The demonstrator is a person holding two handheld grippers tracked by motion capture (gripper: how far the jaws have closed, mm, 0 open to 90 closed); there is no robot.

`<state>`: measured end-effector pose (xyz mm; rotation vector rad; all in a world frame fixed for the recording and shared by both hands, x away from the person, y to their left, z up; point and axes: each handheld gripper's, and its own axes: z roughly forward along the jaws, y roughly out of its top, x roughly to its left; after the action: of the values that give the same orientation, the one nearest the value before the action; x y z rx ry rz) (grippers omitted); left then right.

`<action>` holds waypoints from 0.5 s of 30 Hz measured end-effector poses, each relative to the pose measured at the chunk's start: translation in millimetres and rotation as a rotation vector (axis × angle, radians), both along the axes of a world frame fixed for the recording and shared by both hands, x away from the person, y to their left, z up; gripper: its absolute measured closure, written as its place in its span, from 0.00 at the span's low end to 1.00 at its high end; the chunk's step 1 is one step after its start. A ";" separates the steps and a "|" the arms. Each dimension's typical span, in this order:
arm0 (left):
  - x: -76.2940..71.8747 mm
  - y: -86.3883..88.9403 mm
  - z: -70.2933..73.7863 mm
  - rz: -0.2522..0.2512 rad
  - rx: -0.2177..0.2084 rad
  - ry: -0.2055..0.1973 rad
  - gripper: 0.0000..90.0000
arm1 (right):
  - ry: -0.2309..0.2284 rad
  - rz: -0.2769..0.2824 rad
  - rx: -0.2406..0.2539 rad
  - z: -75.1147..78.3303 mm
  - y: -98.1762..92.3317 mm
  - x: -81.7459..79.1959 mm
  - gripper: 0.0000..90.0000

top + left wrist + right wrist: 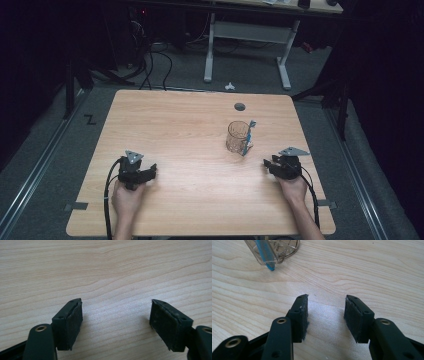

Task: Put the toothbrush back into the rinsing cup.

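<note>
Worktop: light wooden rectangular worktop [190,150], with a round dark cable hole [240,106] near its far edge, at 12 o'clock from the tumbler.
Task thing: clear, patterned glass tumbler [237,136], upright, at about 2 o'clock from the worktop centre.
Content: blue-and-white toothbrush [248,136] stands tilted in the tumbler, leaning on its right rim; the right tool view shows its blue end [265,253] against the glass base.
Right tool [268,163]: jaws stand apart with bare wood between the pads [302,311]; nothing held. It sits at 4 o'clock from the tumbler, near but not touching.
Left tool [152,170]: jaws wide, only wood grain between the pads [73,323]; nothing held. It rests at 8 o'clock from the tumbler, well apart.
Progress: judged from the layout, the toothbrush is already placed in the tumbler and the right tool is free of it; the placing step looks done.
Remaining: probably only clearing the right tool away; no further item lies on the worktop.
Edges: the tumbler stands well inside the right and far edges. The right tool is near the right edge; both hands lie close to the near edge.
Open room: broad bare wood at 9 to 11 o'clock from the tumbler, and between the two tools.
Risk: a sweep toward 10 o'clock by the right tool could tip the tumbler.
</note>
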<state>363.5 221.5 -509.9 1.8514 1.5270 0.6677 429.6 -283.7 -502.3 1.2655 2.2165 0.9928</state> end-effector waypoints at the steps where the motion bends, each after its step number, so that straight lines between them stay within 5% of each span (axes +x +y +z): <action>1: 0.0 0.0 0.0 0.000 0.000 0.000 0.30 | 0.000 0.000 -0.002 0.0 0.2 -0.1 0.59; 15: 0.0 0.1 0.0 0.000 0.000 0.000 0.30 | -0.001 -0.004 -0.028 -0.6 1.3 -0.5 0.47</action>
<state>363.4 221.6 -509.9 1.8513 1.5270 0.6673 429.0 -282.3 -502.9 1.2565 2.2189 0.9569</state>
